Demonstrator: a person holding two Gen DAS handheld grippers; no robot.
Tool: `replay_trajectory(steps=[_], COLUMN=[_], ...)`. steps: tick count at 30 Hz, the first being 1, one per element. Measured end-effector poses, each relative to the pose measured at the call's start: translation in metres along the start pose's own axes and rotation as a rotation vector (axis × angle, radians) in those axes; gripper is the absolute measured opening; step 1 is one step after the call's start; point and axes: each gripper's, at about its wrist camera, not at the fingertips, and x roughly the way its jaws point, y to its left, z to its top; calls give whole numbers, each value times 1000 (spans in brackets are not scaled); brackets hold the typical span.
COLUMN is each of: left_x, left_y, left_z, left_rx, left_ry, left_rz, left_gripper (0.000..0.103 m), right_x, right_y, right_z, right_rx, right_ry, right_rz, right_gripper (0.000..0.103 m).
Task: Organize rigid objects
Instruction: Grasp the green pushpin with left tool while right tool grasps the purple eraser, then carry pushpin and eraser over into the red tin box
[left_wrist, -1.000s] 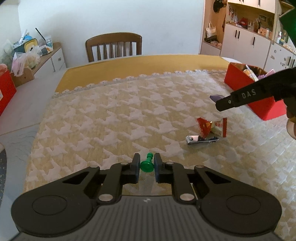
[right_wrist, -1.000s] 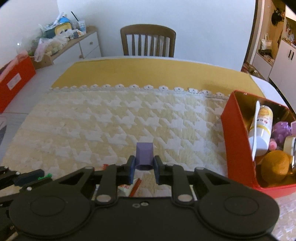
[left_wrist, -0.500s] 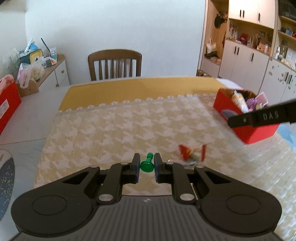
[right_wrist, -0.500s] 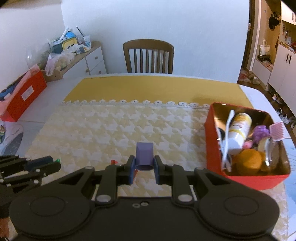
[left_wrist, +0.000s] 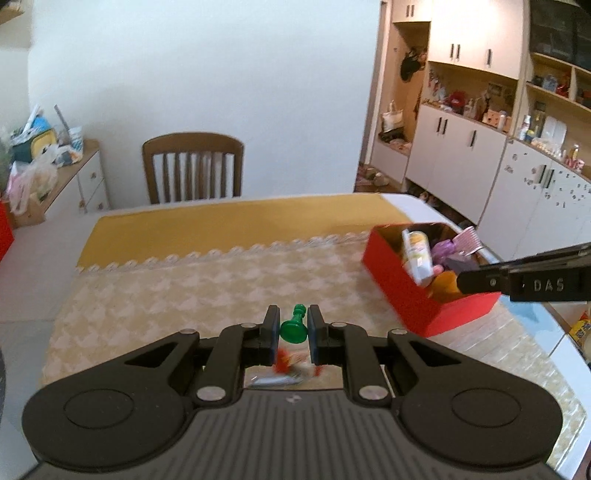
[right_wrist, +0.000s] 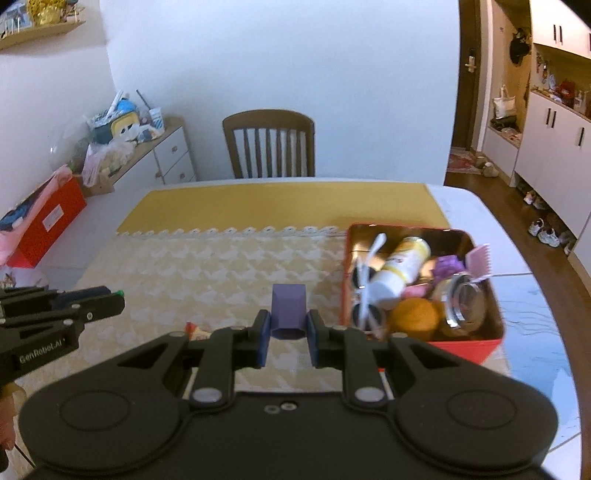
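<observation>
While both grippers hang above the worktop (right_wrist: 480, 221), wide stretches of the cream quilted cloth (left_wrist: 192, 280) lie bare ahead of them and to their left, as far as the scalloped lace edge and the yellow band beyond it. The left gripper (left_wrist: 292, 328) is clamped on a small green plastic chess pawn (left_wrist: 294, 325), pinched at its round base; the pawn's long axis runs forward along the fingers, head pointing away from the camera. Just below this gripper, blurred, lie a red-and-white wrapper (left_wrist: 286, 360) and a silvery metal piece (left_wrist: 275, 379) on the cloth.

The right gripper (right_wrist: 288, 326) is closed on a small purple plastic block (right_wrist: 288, 312), which stands up and forward from between the pads, its broad end farthest out. Ahead and to the right of it sits the red open-topped tin box (right_wrist: 461, 347), near the worktop's right edge, crowded with a white bottle, a pink comb, an orange ball, a glass jar and other bits. A brown wooden chair (right_wrist: 269, 144) stands at the far edge.
</observation>
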Motion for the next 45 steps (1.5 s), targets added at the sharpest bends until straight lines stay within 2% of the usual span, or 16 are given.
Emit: replay_trajectory(steps=[12, 18, 28, 34, 42, 45], left_x=[24, 49, 105, 141, 184, 202], left_y=[-70, -105, -153, -166, -178, -180], left_z=[34, 50, 73, 84, 98, 102], left_rx=[50, 61, 60, 31, 30, 23], left_ry=[-18, -2, 40, 88, 131, 160], left_rz=[-75, -113, -137, -146, -140, -167], left_gripper=[15, 15, 15, 15, 15, 15], right_x=[-15, -12, 7, 25, 49, 61], right_y=[-61, -92, -138, -150, -148, -146], right_z=[-2, -2, -1, -1, 5, 11], right_rx=[28, 33, 20, -20, -67, -77], right_ry=[-25, -20, 15, 72, 103, 109], right_rz=[-15, -17, -7, 35, 75, 82], right_gripper=[19, 19, 19, 19, 19, 19])
